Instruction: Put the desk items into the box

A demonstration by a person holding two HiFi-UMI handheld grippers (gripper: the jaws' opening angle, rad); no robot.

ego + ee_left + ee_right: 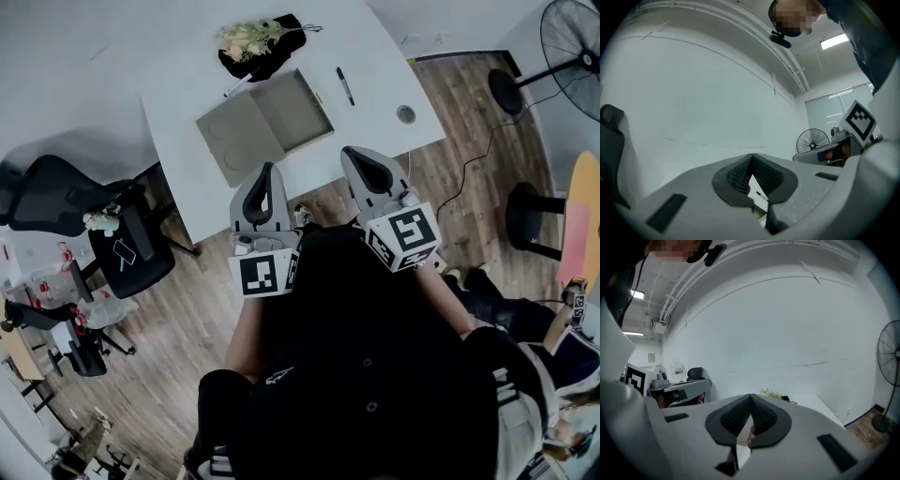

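Observation:
An open, shallow cardboard box [265, 123] lies on the white desk [187, 84], its lid folded out to the left. A black pen [345, 84] lies to the box's right, and a light pen [236, 86] just behind it. A bunch of flowers [251, 37] rests on a black cloth at the desk's far edge, and the flowers [771, 393] also show in the right gripper view. My left gripper [271, 169] and right gripper [352, 152] hover side by side over the desk's near edge. Both are shut and hold nothing; their tips meet at the left gripper [751, 156] and the right gripper [751, 396].
A round cable hole [405, 114] sits near the desk's right corner. Black office chairs [56, 192] stand left of the desk. A floor fan [570, 42], a round stool base [534, 217] and a cable on the wooden floor are to the right.

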